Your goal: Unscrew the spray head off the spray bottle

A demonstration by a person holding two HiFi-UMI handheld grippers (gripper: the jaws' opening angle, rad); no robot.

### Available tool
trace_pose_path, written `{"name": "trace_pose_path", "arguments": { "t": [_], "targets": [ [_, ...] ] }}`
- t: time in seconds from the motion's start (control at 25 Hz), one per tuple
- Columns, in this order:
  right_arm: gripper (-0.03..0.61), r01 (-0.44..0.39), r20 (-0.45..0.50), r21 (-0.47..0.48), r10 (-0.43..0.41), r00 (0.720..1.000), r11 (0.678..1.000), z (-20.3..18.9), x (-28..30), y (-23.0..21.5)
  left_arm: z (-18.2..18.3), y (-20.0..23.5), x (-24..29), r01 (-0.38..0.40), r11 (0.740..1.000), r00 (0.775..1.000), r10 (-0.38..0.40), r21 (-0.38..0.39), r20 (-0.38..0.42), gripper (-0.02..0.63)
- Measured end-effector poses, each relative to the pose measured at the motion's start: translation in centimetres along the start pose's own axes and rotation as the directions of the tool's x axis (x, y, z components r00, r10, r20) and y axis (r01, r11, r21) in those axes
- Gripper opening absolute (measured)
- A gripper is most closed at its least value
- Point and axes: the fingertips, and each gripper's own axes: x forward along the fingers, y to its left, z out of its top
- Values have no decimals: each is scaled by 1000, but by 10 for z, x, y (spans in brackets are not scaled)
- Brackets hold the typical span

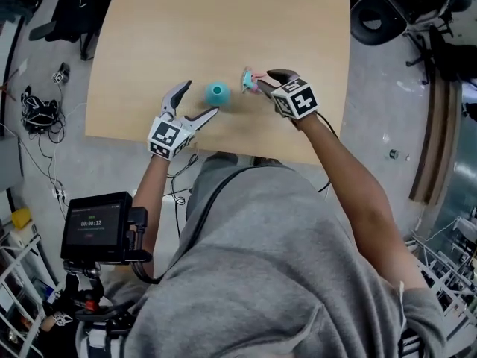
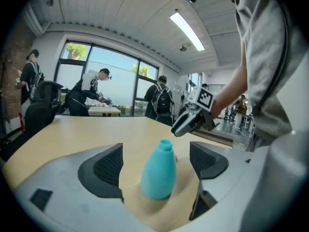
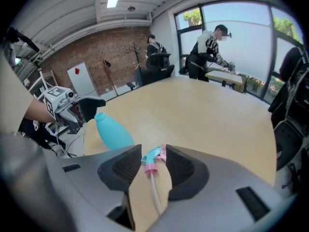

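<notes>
A teal spray bottle (image 1: 217,92) stands upright on the wooden table (image 1: 223,21) with its neck bare. My left gripper (image 1: 201,98) is open around it; in the left gripper view the bottle (image 2: 158,173) sits between the jaws with a gap on each side. The pink and teal spray head (image 1: 250,81) is off the bottle and to its right. My right gripper (image 1: 261,82) is shut on it. In the right gripper view the spray head (image 3: 150,159) spans the two pads at their tips, and its white tube trails back between them.
The table's near edge runs just behind both grippers. Black office chairs (image 1: 387,10) stand on the floor at the far right, and cables (image 1: 37,110) lie to the left. People (image 3: 210,50) work at another table by the windows.
</notes>
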Motion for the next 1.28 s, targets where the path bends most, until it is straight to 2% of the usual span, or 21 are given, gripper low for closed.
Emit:
{"name": "trace_pose_path", "arguments": {
  "t": [0.08,0.12,0.2,0.28,0.4,0.48,0.6,0.68,0.84,0.96,1.12,1.28],
  "targets": [
    [156,13,114,26,-15,993,1000,16,-36,-2,38,-5,-22,-61,998,995,63,-18,77,424],
    [155,12,176,44,-20,984,999,24,-54,-3,56,-9,-32,-89,996,991,89,-9,104,401],
    [112,11,300,83,-36,953,996,36,-95,-5,89,-24,-51,-140,990,980,136,17,145,245],
    [9,2,414,105,-46,909,995,40,-141,-1,119,-48,-69,-179,984,967,175,7,185,4],
    [5,-22,545,44,-6,839,999,43,-216,21,168,-95,-88,-221,975,940,221,-29,261,3],
    [5,-25,606,-18,31,795,1000,29,-277,46,196,-147,-100,-242,970,926,237,-21,295,3],
    [5,-33,672,-87,83,736,996,-10,-364,88,221,-238,-122,-259,966,912,244,4,331,3],
    [5,-47,696,-142,133,706,989,-15,-390,99,229,-261,-125,-278,960,910,260,11,325,3],
    [5,-73,698,-235,221,681,969,-13,-422,110,241,-285,-129,-315,949,905,300,-1,302,3],
    [5,-77,699,-272,251,670,959,-30,-450,142,242,-321,-159,-346,938,894,325,15,309,3],
    [5,-58,698,-307,266,665,950,-40,-449,177,223,-330,-197,-381,925,878,356,15,319,3],
    [5,-55,692,-319,272,669,946,-37,-449,178,218,-329,-203,-400,916,869,380,-2,317,3]
  ]
}}
